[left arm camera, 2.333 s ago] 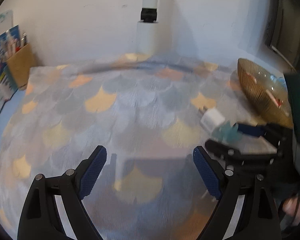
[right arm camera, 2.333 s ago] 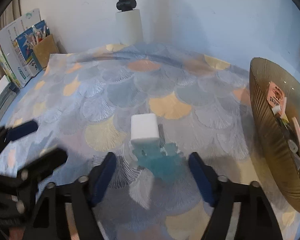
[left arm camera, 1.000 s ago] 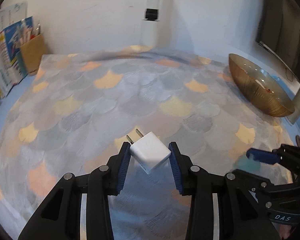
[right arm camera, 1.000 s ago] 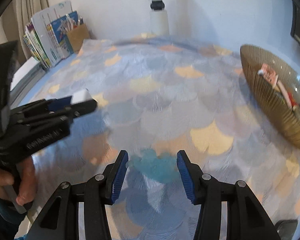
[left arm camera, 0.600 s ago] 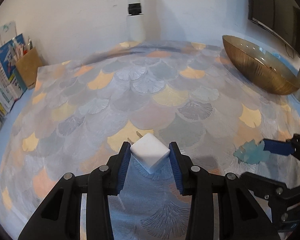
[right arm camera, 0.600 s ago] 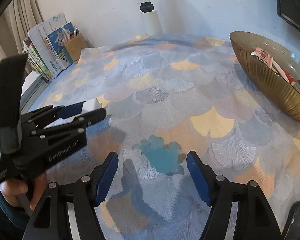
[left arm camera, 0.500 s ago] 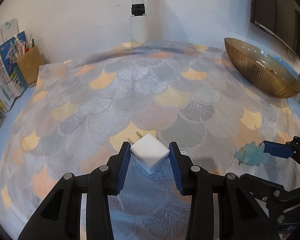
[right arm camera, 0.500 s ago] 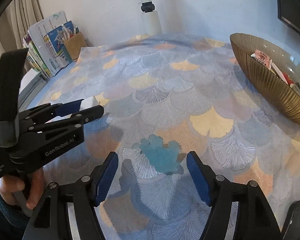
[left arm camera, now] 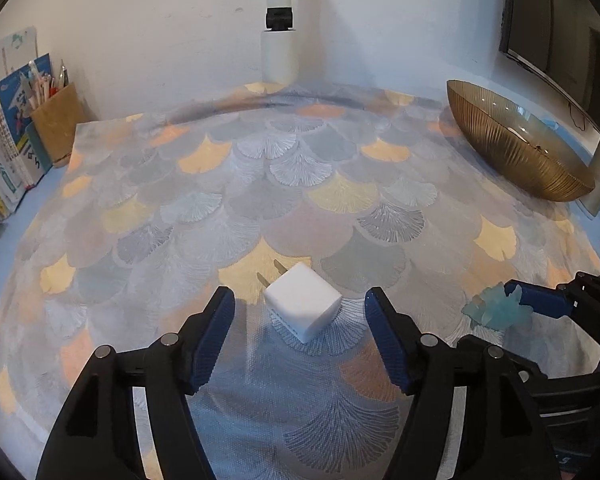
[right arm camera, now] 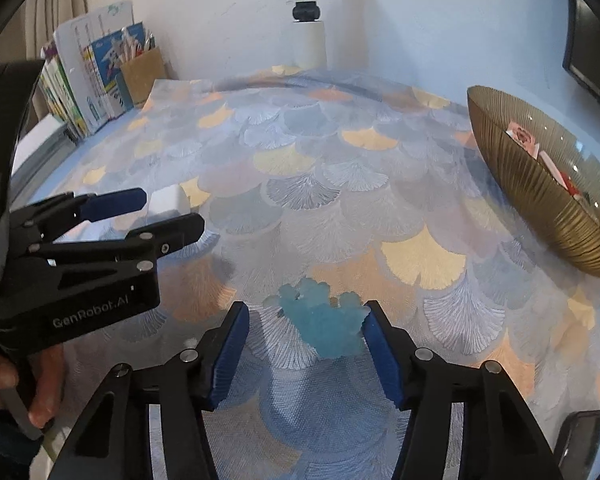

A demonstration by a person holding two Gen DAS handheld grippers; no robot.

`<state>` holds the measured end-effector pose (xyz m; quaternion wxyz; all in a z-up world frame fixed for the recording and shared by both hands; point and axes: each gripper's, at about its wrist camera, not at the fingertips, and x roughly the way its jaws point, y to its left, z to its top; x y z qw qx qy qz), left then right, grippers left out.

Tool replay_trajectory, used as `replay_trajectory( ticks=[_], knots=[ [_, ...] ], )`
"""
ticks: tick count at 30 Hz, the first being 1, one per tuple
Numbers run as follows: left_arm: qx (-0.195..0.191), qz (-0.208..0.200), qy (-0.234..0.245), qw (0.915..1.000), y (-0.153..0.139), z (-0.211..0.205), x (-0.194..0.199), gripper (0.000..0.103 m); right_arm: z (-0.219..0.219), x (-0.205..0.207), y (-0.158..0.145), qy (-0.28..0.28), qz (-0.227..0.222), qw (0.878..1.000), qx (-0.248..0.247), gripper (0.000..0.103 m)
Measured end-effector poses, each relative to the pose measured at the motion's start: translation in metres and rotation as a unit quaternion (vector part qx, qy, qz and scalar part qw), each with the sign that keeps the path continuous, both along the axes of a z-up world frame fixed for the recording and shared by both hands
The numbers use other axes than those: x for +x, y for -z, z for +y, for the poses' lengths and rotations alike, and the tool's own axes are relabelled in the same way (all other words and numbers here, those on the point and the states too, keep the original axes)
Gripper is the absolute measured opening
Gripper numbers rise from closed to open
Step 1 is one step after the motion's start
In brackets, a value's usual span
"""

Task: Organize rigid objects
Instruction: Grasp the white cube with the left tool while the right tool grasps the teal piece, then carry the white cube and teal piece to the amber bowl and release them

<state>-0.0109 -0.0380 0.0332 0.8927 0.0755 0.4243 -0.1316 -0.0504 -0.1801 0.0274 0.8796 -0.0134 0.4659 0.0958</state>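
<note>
On my left gripper (left arm camera: 300, 334) the fingers (left arm camera: 212, 340) are opening. The white plug adapter (left arm camera: 302, 306) lies between them on the tabletop (left arm camera: 300, 184), clear of both pads, with its two prongs pointing away from the fingers toward the far left.

On my right gripper (right arm camera: 304, 354) the fingers (right arm camera: 384, 356) are closing. The pale blue translucent piece (right arm camera: 324, 322) sits between them, toward the right-hand finger; its edge reaches that pad, while a clear gap remains on the left-hand side. I cannot tell whether it rests on the cloth or is lifted.

In the left wrist view, the right gripper enters from the lower right, with the blue piece at its tip, well to the right of the adapter. In the right wrist view, the left gripper enters from the left, gripped by a hand (right arm camera: 4, 384) at the lower left edge.

Beyond both sets of fingers, a fan-patterned cloth covers the tabletop. A ribbed gold bowl (left arm camera: 512, 152) stands far to the right, holding small items. A brown pen holder (left arm camera: 58, 124) and upright books (right arm camera: 88, 76) stand at the far left. A white post (left arm camera: 279, 20) rises at the far edge, against the wall.
</note>
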Motion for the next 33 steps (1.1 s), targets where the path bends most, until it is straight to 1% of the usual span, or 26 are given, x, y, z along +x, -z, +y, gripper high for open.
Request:
replay_trajectory(
  ticks=[2, 5, 7, 9, 10, 11, 13, 14, 15, 16, 19, 20, 22, 24, 26, 27, 29, 30, 31, 32, 33],
  knots=[
    [0.011, 0.006, -0.002, 0.9999, 0.002, -0.002, 0.001, 0.066, -0.001, 0.0, 0.0, -0.001, 0.0, 1.0, 0.002, 0.056],
    [0.041, 0.004, -0.009, 0.9991, 0.005, -0.007, 0.002, 0.066, -0.003, 0.0, 0.0, -0.001, -0.001, 1.0, 0.01, 0.055],
    [0.046, 0.0, -0.007, 0.9989, 0.004, -0.01, 0.0, 0.064, -0.002, 0.0, 0.0, 0.001, 0.0, 1.0, 0.005, 0.055],
    [0.039, 0.0, -0.004, 0.9992, 0.004, -0.008, -0.001, 0.049, 0.0, 0.0, 0.0, 0.001, 0.0, 1.0, -0.001, 0.055],
    [0.032, 0.002, -0.002, 0.9995, 0.004, -0.007, -0.001, 0.034, 0.0, 0.0, 0.0, 0.003, -0.001, 1.0, -0.003, 0.051],
    [0.022, 0.004, -0.001, 0.9998, 0.004, -0.004, -0.001, 0.035, 0.0, 0.0, -0.001, 0.003, -0.003, 1.0, -0.002, 0.046],
    [0.009, -0.004, -0.004, 0.9999, 0.0, 0.0, -0.002, 0.035, 0.001, -0.003, -0.003, -0.017, -0.009, 1.0, 0.019, 0.045],
    [-0.002, -0.014, -0.005, 0.9999, -0.003, 0.002, -0.005, 0.035, 0.001, -0.008, -0.006, -0.029, -0.023, 0.999, 0.026, 0.045],
    [-0.005, -0.02, -0.006, 0.9998, -0.005, 0.003, -0.006, 0.035, 0.003, -0.013, -0.011, -0.036, -0.042, 0.998, 0.024, 0.045],
    [-0.002, -0.024, -0.009, 0.9997, -0.006, 0.003, -0.007, 0.035, 0.006, -0.016, -0.013, -0.039, -0.05, 0.998, 0.018, 0.045],
    [0.017, -0.03, -0.008, 0.9994, -0.007, -0.005, -0.005, 0.035, 0.007, -0.017, -0.013, -0.046, -0.043, 0.998, 0.018, 0.045],
    [0.015, -0.03, -0.004, 0.9994, -0.009, -0.008, -0.005, 0.035, 0.005, -0.017, -0.015, -0.047, -0.039, 0.998, 0.02, 0.045],
    [0.007, -0.035, 0.01, 0.9993, -0.018, -0.017, -0.004, 0.035, -0.002, -0.019, -0.021, -0.047, -0.038, 0.998, 0.008, 0.045],
    [-0.007, -0.042, 0.022, 0.9988, -0.034, -0.031, 0.001, 0.035, -0.014, -0.02, -0.037, -0.039, -0.047, 0.998, -0.016, 0.045],
    [-0.02, -0.049, 0.038, 0.9979, -0.05, -0.048, 0.007, 0.035, -0.036, -0.017, -0.068, -0.016, -0.071, 0.997, -0.04, 0.045],
    [-0.027, -0.058, 0.05, 0.9967, -0.063, -0.063, 0.012, 0.035, -0.047, -0.014, -0.08, -0.003, -0.081, 0.996, -0.045, 0.045],
    [-0.033, -0.074, 0.064, 0.9946, -0.082, -0.084, 0.019, 0.035, -0.075, -0.009, -0.111, 0.037, -0.101, 0.993, -0.053, 0.045],
    [-0.036, -0.089, 0.072, 0.9928, -0.096, -0.099, 0.023, 0.035, -0.097, -0.008, -0.134, 0.074, -0.118, 0.989, -0.056, 0.045],
    [-0.04, -0.098, 0.078, 0.9913, -0.106, -0.109, 0.026, 0.035, -0.115, -0.009, -0.152, 0.101, -0.133, 0.985, -0.05, 0.045],
    [-0.052, -0.111, 0.088, 0.9885, -0.123, -0.123, 0.029, 0.035, -0.132, -0.011, -0.168, 0.123, -0.148, 0.981, -0.035, 0.045],
    [-0.063, -0.117, 0.093, 0.9867, -0.132, -0.131, 0.032, 0.035, -0.149, -0.012, -0.181, 0.138, -0.161, 0.977, -0.017, 0.046]
  ],
)
